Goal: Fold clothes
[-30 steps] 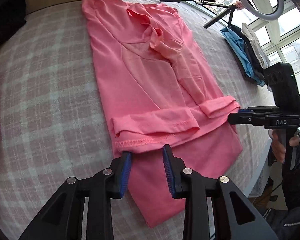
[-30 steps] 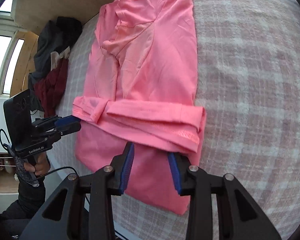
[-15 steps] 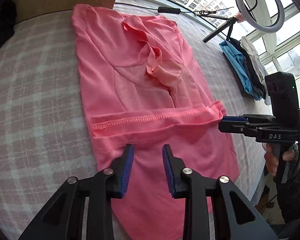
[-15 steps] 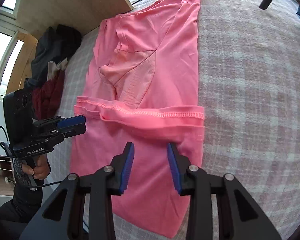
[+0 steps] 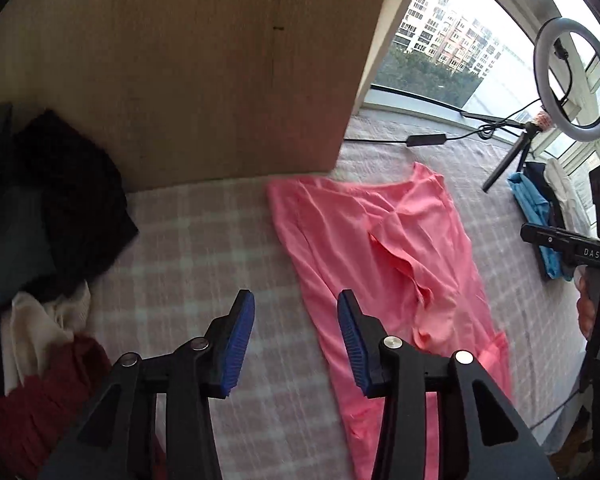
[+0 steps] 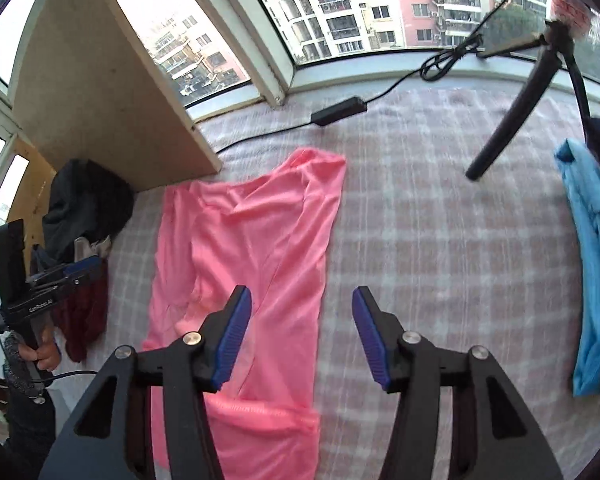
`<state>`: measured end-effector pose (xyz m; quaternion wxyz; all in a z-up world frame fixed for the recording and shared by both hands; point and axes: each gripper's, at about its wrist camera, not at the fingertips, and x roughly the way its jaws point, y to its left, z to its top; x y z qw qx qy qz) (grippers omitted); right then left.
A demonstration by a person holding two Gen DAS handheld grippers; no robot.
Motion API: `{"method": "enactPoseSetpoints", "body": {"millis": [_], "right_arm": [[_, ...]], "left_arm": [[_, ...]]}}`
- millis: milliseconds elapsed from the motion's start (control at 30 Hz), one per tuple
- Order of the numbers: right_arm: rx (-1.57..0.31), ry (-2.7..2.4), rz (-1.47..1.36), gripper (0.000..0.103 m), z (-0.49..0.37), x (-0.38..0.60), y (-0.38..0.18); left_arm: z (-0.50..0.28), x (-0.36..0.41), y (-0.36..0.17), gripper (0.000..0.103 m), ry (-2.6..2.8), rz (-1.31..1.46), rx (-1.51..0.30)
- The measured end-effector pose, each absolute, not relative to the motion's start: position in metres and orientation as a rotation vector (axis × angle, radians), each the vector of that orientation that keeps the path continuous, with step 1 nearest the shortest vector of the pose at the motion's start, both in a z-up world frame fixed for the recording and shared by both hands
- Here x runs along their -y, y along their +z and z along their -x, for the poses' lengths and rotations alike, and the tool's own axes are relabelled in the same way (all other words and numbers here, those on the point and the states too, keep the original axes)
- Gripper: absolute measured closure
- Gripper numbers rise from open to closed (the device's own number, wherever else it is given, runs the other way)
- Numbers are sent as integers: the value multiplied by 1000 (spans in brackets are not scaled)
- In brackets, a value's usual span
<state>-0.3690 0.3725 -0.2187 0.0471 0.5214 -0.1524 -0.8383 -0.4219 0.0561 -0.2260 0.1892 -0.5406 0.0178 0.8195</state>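
A pink garment (image 5: 380, 248) lies lengthwise on the checked bedcover (image 5: 204, 264). Its near end is folded over into a thick band (image 6: 260, 408). My left gripper (image 5: 296, 316) hovers open above the garment's left edge and holds nothing. My right gripper (image 6: 302, 312) hovers open above the right edge of the pink garment (image 6: 252, 248), also holding nothing. The two grippers see each other: the right gripper (image 5: 560, 240) shows at the right of the left wrist view, the left gripper (image 6: 60, 276) at the left of the right wrist view, each held by a hand.
A wooden board (image 5: 180, 72) stands at the far end. Dark clothes (image 5: 60, 200), a white piece (image 5: 32, 320) and a red garment (image 5: 40, 400) are piled on the left. Blue clothes (image 6: 592, 260), a ring light (image 5: 576, 80) on a tripod (image 6: 512, 108) and a cable box (image 6: 338, 111) sit on the right and far side.
Both grippers have lifted and tilted up from the folded hem, with their jaws wider apart. The garment's near end went from bunched to a flat folded band.
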Motion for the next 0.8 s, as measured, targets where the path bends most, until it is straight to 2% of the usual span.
{"method": "enactPoseSetpoints", "body": {"millis": [100,300,433,800], "right_arm": [[434,-2556,-1597,51,409,-370,-234],[240,-2535,-1609,51,452,-366,-268],[198,-2511,-1605,51,468,-370,-286],[129,-2465,-1485,52,481,-360,-285]], "left_arm": [[458,-67,-249,61,2264,1544,-45],[496,-85,-290,61,2263,1572,-214],[502,-85,-293,58,2258,1518,-188],[499,-89,-288,58,2218,1469,-206]]}}
